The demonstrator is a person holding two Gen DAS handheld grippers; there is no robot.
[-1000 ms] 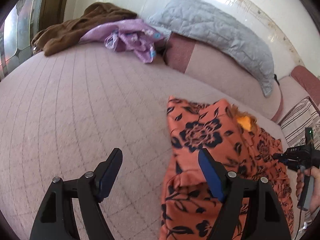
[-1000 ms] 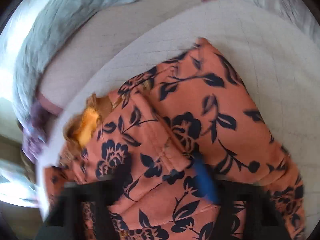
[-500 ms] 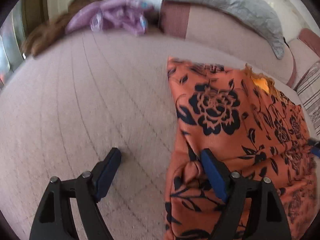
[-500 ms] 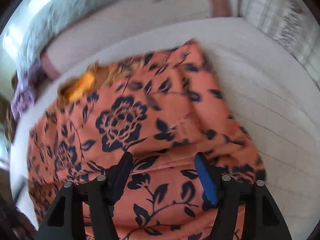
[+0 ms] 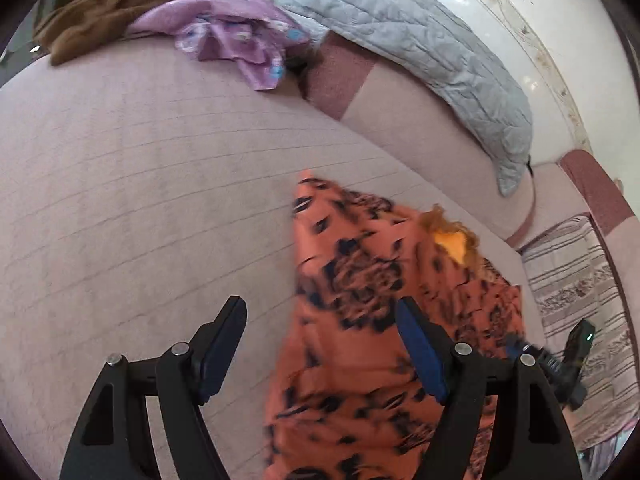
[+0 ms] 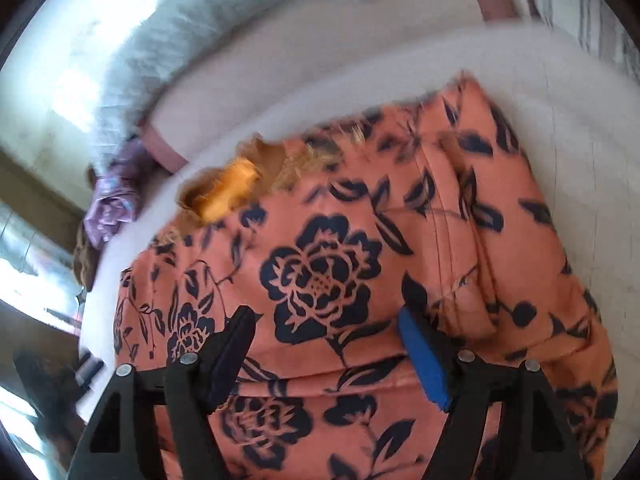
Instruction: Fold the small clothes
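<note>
- Fabric fills most of my right wrist view: the orange floral garment (image 6: 360,264) lies folded on the pinkish quilted bed cover (image 5: 140,200), dark navy roses and leaves printed across it.
- My right gripper (image 6: 326,350) hangs over the near part of that garment; its jaws are opening, nothing pinched, cloth showing in the gap between the pads but untouched by them.
- My left gripper (image 5: 320,344) sits at the garment's left edge; its jaws are closing a little yet stand wide, one finger over bare cover, the blue-padded one over the cloth, and nothing is gripped.
- In the left wrist view the print is smeared by blur, so I cannot make out folds or seams there.
- At the garment's far edge a yellow-orange patch (image 6: 228,188) shows inside a frayed opening; what it is I cannot tell.
- The garment's near end is cut off behind my own fingers in both views.
- Beyond the garment, well apart: a purple cloth (image 5: 236,36), a brown cloth (image 5: 120,4) and a grey quilted pillow (image 5: 420,40).
- Right of the garment lies a striped cushion (image 5: 576,292), partly cut off.
</note>
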